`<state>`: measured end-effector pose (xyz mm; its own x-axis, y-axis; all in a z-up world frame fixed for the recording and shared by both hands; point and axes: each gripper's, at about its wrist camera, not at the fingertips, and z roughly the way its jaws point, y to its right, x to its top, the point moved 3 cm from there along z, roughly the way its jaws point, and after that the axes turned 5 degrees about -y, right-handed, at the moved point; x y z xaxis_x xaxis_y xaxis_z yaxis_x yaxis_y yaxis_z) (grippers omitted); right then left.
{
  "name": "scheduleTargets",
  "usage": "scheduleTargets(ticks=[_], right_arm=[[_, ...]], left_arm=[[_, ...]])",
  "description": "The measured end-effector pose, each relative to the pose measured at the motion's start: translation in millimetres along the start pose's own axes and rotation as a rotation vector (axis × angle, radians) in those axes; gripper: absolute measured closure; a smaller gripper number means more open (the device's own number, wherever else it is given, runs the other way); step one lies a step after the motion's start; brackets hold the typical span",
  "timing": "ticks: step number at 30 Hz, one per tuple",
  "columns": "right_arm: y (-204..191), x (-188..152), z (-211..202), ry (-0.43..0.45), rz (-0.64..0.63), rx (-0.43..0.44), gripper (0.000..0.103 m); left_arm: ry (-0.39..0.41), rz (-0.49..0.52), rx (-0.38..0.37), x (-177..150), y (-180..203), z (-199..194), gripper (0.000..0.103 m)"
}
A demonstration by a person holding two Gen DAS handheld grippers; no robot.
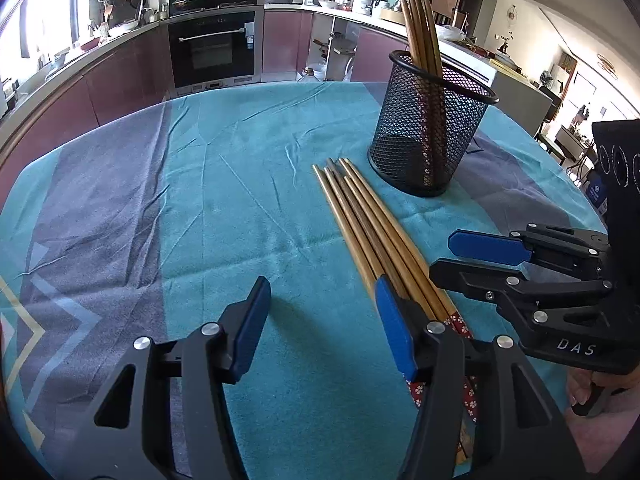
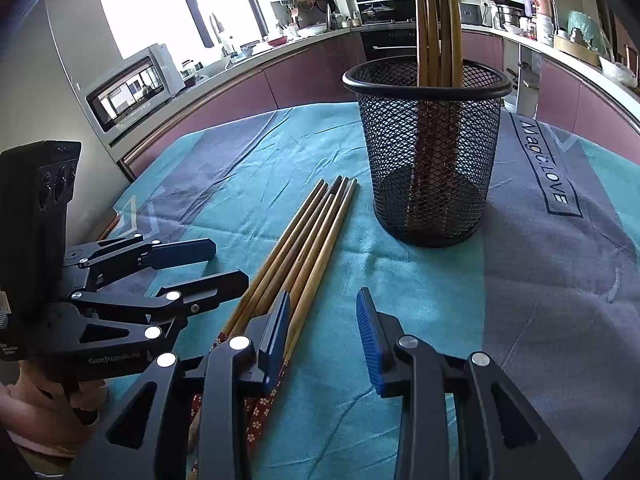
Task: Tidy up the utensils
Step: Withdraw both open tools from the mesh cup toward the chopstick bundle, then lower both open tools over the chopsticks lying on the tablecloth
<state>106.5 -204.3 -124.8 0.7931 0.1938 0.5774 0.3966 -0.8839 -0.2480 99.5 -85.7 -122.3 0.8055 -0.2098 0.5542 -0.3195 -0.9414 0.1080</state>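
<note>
chopsticks: a loose bundle of wooden chopsticks (image 1: 372,232) lies flat on the teal cloth (image 1: 240,200) over the table, just beside the black mesh holder (image 1: 428,128); more chopsticks (image 1: 416,20) already stand upright inside it
handling: light, stiff and slim by the look of them; smooth round shafts that likely roll against each other and slip from a shallow pinch; several lie side by side, touching, so singling one out may drag its neighbours
where to grip: judged best near the thick patterned ends, where the sticks are widest and closest to both tools, pads across the shaft
long axis: the bundle runs from the red flower-patterned handle ends, nearest the cameras, away toward the holder; the thin tips point at its base without touching it
left tongs (image 1: 320,328): spread wide, nothing between the pads; the right-hand pad sits at the bundle's edge, whether touching is unclear
right tongs (image 2: 324,332): parted to a moderate gap, empty; one finger (image 2: 276,332) lies over the bundle, the other over bare cloth
holder: upright, rim open, room left inside
</note>
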Motion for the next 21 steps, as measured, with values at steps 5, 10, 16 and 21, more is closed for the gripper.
scheduleTargets(ticks=[5,10,16,21], right_arm=[[-4.9,0.6,4.7,-0.006,-0.012,-0.013,0.071],[-7.4,1.1,6.7,-0.006,-0.019,-0.019,0.071],[-10.0,1.3,8.8,-0.006,-0.030,-0.039,0.071],[-10.6,1.1,9.6,-0.009,-0.041,-0.054,0.071]], left_arm=[[-0.003,0.011,0.001,1.9,4.3,4.0,0.047],[-0.006,0.019,0.004,1.3,4.7,6.1,0.047],[-0.005,0.028,0.020,2.3,7.2,7.6,0.046],[-0.007,0.038,0.033,0.4,7.4,7.9,0.046]])
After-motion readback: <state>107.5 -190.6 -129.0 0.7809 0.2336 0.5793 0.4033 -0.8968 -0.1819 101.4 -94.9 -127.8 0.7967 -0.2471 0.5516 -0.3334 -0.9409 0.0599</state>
